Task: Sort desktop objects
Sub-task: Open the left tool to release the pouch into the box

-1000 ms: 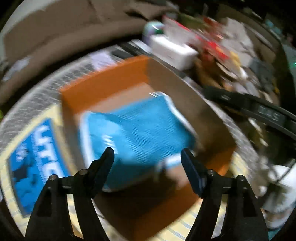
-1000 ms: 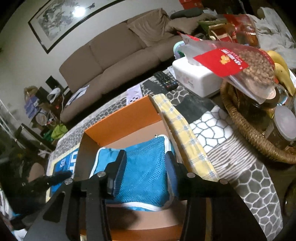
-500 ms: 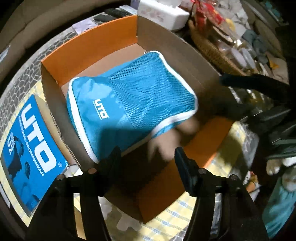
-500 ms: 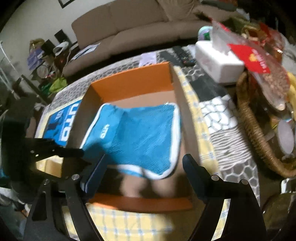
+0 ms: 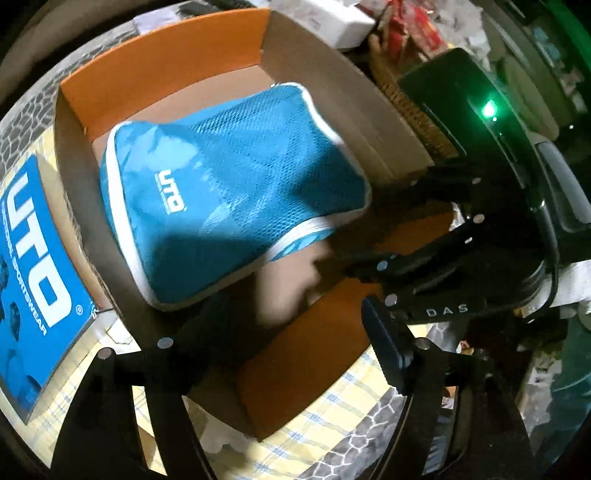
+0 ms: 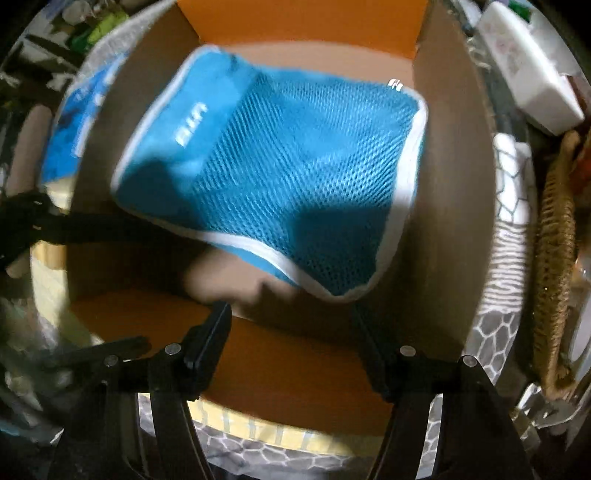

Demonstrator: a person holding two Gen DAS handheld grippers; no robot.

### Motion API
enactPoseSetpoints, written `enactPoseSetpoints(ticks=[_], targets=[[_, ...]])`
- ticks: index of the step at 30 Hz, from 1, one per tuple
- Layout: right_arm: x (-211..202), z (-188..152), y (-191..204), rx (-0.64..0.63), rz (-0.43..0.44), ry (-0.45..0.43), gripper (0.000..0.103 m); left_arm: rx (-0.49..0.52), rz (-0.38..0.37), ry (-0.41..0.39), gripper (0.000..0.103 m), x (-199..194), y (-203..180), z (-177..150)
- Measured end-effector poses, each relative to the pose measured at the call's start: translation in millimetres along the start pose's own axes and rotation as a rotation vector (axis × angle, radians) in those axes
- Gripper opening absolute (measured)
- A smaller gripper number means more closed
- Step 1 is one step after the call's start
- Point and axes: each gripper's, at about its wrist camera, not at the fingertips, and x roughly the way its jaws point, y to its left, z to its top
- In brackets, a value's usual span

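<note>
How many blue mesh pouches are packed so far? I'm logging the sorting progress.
1: the blue mesh pouch lies flat inside the orange cardboard box, filling most of its floor. Anything beneath it would be hidden.

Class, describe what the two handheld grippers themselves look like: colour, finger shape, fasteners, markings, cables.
Both the left gripper and the right gripper are matte black, with flat, tapering fingers on linkage bars joined by silver round-head screws. In the left wrist view, the right gripper's bar reads "DAS" in pale letters; its body carries a green light and a black cable.
</note>
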Motion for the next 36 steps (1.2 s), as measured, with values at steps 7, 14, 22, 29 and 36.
enactPoseSetpoints(ticks=[7, 14, 22, 29, 36], targets=[[12.4, 12.7, -13.4, 0.070, 0.025, -0.003, 0.066, -0.027, -0.038, 0.011, 0.085, 0.4, 4.6, 1.7], [8.4, 33.3, -21.3, 0.135, 0.044, -0.069, 0.069, -0.050, -0.036, -0.022, 0.089, -4.7, 9.9, 8.8], [8.7, 47.2, -28.4, 0.177, 0.079, -0.123, 0.069, -0.056, -0.014, -0.048, 0.089, -9.9, 14.2, 18.6], [-23.3, 39.0, -39.3, 0.198, 0.156, -0.171, 0.070, -0.067, -0.028, -0.124, 0.092, -39.7, 17.6, -7.4], [-63.0, 20.8, -12.7, 0.162, 0.169, -0.276, 0.079, -0.211, -0.064, -0.294, 0.101, -102.6, 60.7, -57.5]])
